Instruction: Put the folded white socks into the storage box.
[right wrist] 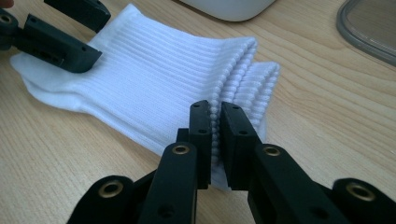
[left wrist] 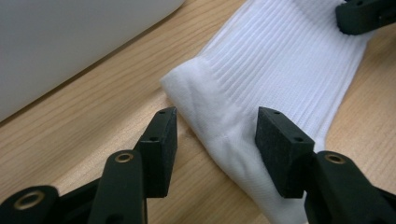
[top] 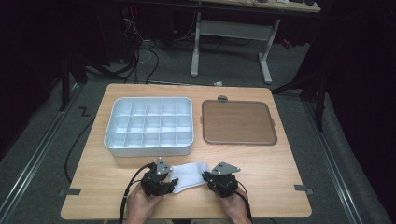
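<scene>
Right tool [right wrist: 215, 140] clenched on the white sock's [right wrist: 159, 84] cuff at the desk's [top: 280, 186] near edge; your left tool [left wrist: 215, 135] straddles the toe end, released. Sock not yet lifted.

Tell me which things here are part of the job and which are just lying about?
In use:
- white sock
- right tongs, shut on the sock's ribbed cuff
- left tongs, open around the sock's other end

Lying about:
- white divided tray
- brown lid
</scene>
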